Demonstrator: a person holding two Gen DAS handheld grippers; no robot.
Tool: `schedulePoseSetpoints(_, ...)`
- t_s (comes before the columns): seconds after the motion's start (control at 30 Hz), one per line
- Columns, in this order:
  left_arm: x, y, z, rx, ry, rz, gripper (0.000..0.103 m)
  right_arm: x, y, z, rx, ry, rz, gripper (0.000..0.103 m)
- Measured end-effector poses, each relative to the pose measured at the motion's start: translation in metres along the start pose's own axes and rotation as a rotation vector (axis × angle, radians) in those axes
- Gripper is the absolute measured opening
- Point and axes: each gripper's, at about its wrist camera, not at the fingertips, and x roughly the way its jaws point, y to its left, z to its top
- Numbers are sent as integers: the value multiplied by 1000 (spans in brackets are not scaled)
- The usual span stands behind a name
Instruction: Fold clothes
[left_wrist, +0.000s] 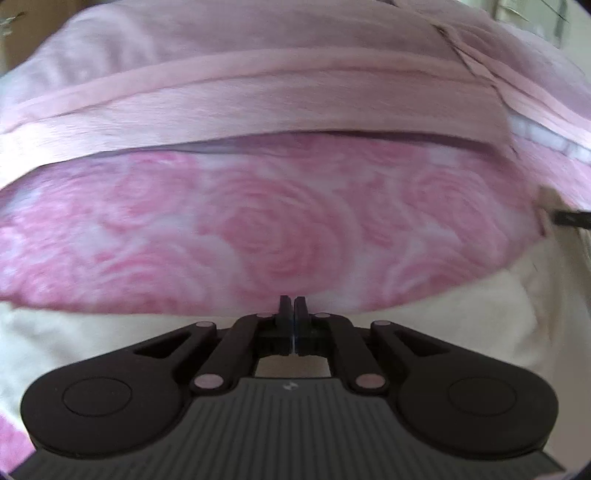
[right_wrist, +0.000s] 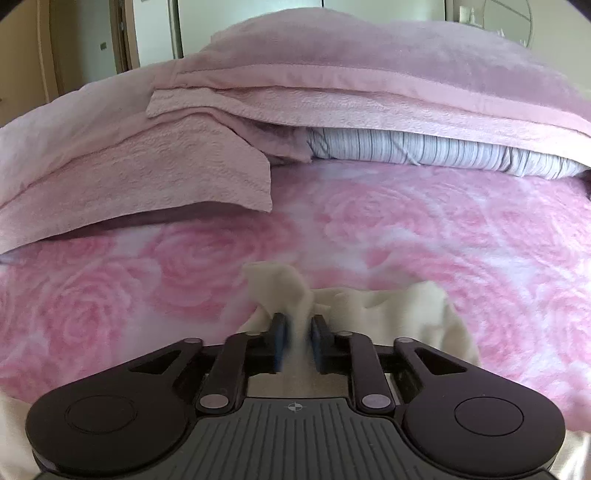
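A cream garment (left_wrist: 110, 332) lies on a bedspread printed with pink roses (left_wrist: 258, 229). In the left wrist view my left gripper (left_wrist: 293, 304) is shut, fingertips meeting right at the garment's far edge. Whether a thin layer of cloth is pinched between them does not show. In the right wrist view the cream garment (right_wrist: 406, 314) is bunched up, and a fold of it rises between the blue pads (right_wrist: 282, 332). My right gripper (right_wrist: 299, 325) is shut on that fold, slightly blurred.
Folded pink blankets and towels (right_wrist: 207, 166) are stacked at the far side of the rose bedspread (right_wrist: 443, 229), over a striped pillow (right_wrist: 443, 151). The same pink stack (left_wrist: 295, 92) fills the top of the left view. Doors and a wall (right_wrist: 155, 33) stand behind.
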Motion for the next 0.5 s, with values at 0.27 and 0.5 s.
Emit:
schedulePoseSetpoints(0.27, -58, -57, -22, 121, 42, -307, 6, -118, -62, -47, 79, 78, -34, 41)
schedulePoseSetpoints(0.5, -92, -115, -87, 246, 139, -532, 6, -237, -94, -149, 88, 268, -137, 41)
